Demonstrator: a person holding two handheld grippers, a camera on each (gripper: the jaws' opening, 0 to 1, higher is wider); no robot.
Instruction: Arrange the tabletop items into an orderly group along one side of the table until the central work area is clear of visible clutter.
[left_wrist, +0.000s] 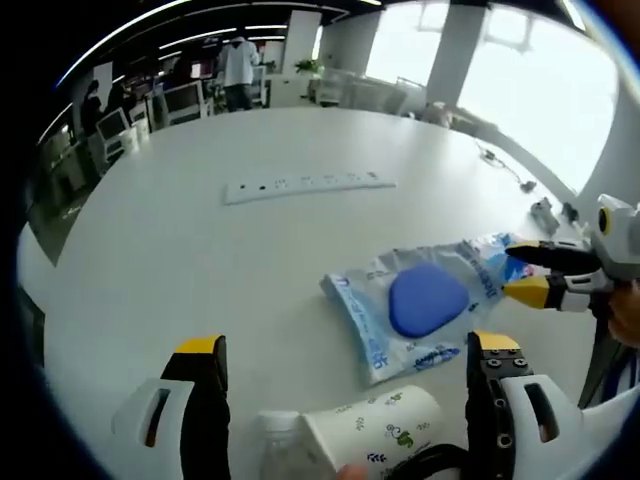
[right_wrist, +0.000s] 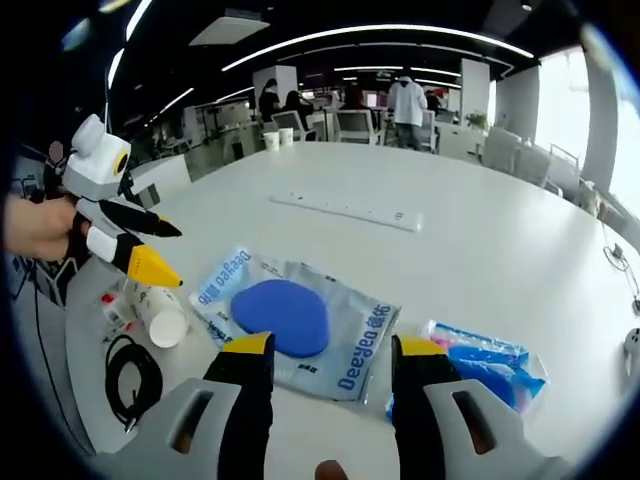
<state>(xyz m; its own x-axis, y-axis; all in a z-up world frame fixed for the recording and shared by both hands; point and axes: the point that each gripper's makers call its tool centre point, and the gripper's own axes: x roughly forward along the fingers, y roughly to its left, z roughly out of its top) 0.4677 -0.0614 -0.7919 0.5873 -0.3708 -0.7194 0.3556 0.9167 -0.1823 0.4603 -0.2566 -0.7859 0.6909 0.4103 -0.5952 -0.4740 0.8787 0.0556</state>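
Both tongs spread: our right gripper (right_wrist: 320, 362) just short of the blue pouch (right_wrist: 295, 325), left gripper (left_wrist: 345, 375) over the paper cup (left_wrist: 375, 428) beside it. We'd pinch pouch's edge, not pad.

Two grippers — left (right_wrist: 150, 245), right (left_wrist: 520, 272). One paper cup (right_wrist: 162, 318). One small bottle (right_wrist: 113, 312) beside it. One coiled black cable (right_wrist: 130, 380). Two plastic packs — one with a blue pad (right_wrist: 290, 325), one blue-and-clear (right_wrist: 485, 365) to the right. One white power strip (right_wrist: 345, 212) farther off.
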